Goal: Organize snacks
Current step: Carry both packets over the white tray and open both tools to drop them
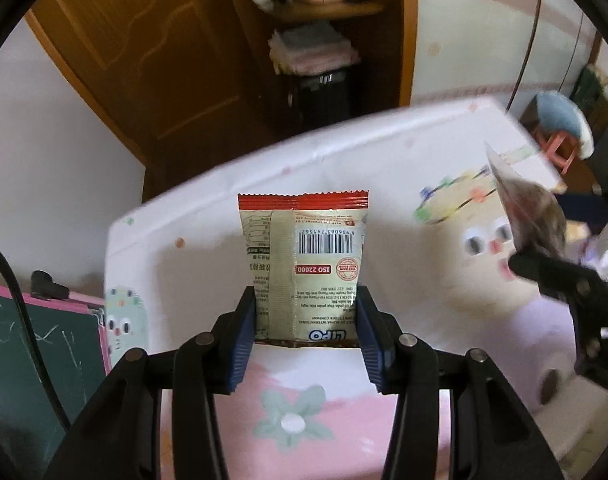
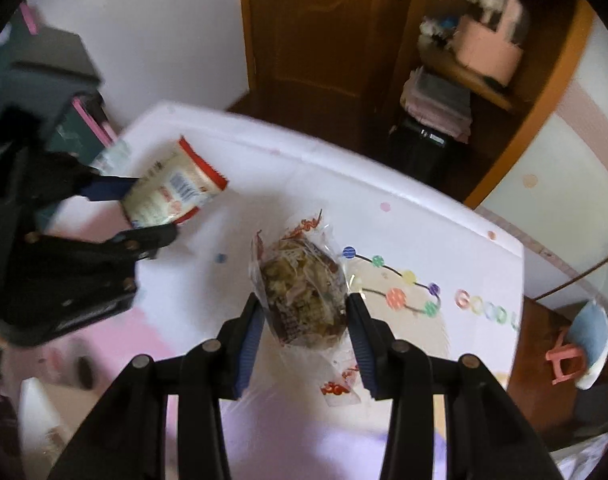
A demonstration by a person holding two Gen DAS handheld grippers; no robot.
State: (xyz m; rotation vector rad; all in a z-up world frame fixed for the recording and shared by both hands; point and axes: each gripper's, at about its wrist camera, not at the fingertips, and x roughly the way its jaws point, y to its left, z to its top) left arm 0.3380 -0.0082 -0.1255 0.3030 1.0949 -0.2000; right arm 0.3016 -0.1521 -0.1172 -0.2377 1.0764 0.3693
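The left gripper [image 1: 306, 334] pinches the cream sachet [image 1: 304, 264] by its lower end, above the desk [image 1: 208, 208]. It looks light and crinkly; grip the sealed edge. The right gripper [image 2: 304, 336] clamps the clear-wrapped snack [image 2: 302, 294], soft and crushable. Blur hides the destination container.

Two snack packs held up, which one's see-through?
The clear-wrapped pastry pack in the right tongs; the left tongs hold an opaque cream packet with red edge and barcode.
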